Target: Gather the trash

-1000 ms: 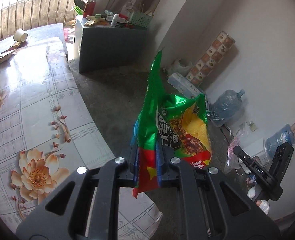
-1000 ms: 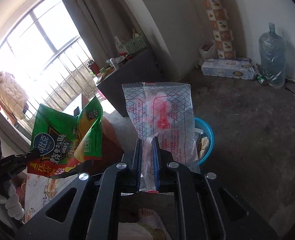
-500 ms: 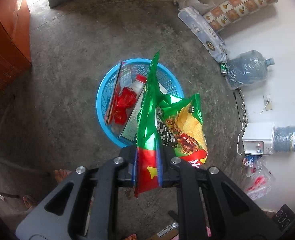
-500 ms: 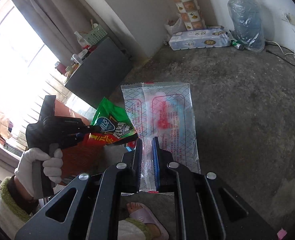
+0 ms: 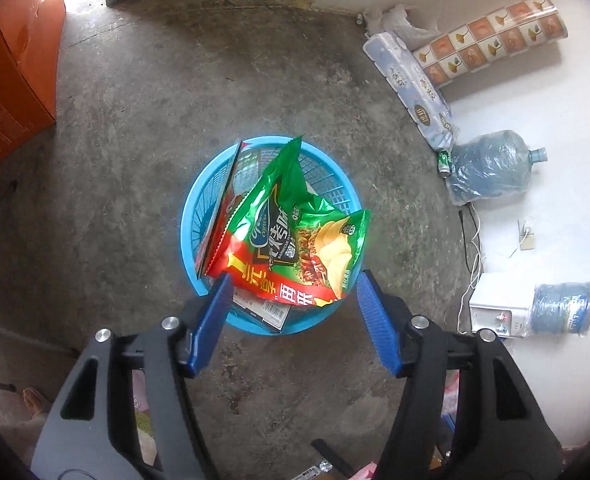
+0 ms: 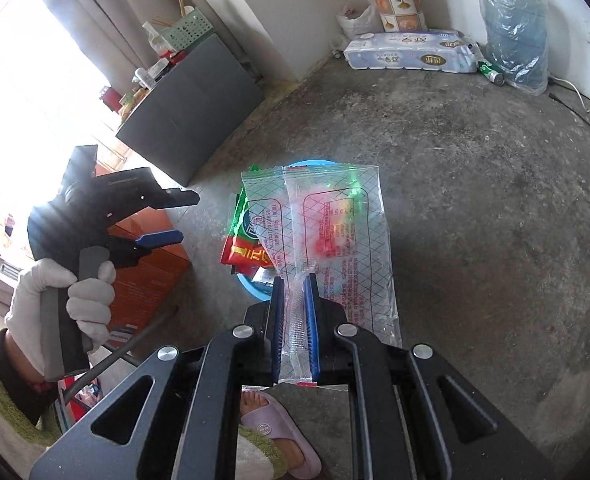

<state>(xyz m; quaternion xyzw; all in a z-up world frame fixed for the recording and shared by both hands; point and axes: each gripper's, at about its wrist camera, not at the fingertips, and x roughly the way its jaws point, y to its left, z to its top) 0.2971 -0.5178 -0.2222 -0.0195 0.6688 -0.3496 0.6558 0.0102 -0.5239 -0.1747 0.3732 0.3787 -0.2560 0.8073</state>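
Note:
A blue mesh basket (image 5: 187, 232) stands on the concrete floor with a box and other trash inside. A green and red chip bag (image 5: 295, 232) lies loose on top of that trash, leaning over the near rim. Directly above it my left gripper (image 5: 295, 278) has its jaws opening, and the blue pads (image 5: 219, 312) stand clear of the bag on both sides. My right gripper (image 6: 295, 280) is shut on a clear plastic wrapper (image 6: 335, 220), which hangs over the basket (image 6: 255, 286) and hides most of it. The right wrist view also shows the left gripper (image 6: 187, 216), held in a white-gloved hand (image 6: 59, 300).
An orange box (image 5: 11, 72) stands left of the basket. Along the wall lie a toilet paper pack (image 5: 411, 92), a patterned roll (image 5: 491, 44), a water jug (image 5: 491, 168) and a white dispenser (image 5: 495, 308). A grey cabinet (image 6: 191, 116) stands further back. A slippered foot (image 6: 275, 420) is below my right gripper.
The left gripper's jaws have spread apart and the chip bag has dropped from them onto the basket. The right gripper has sunk closer to the basket with the wrapper still in it.

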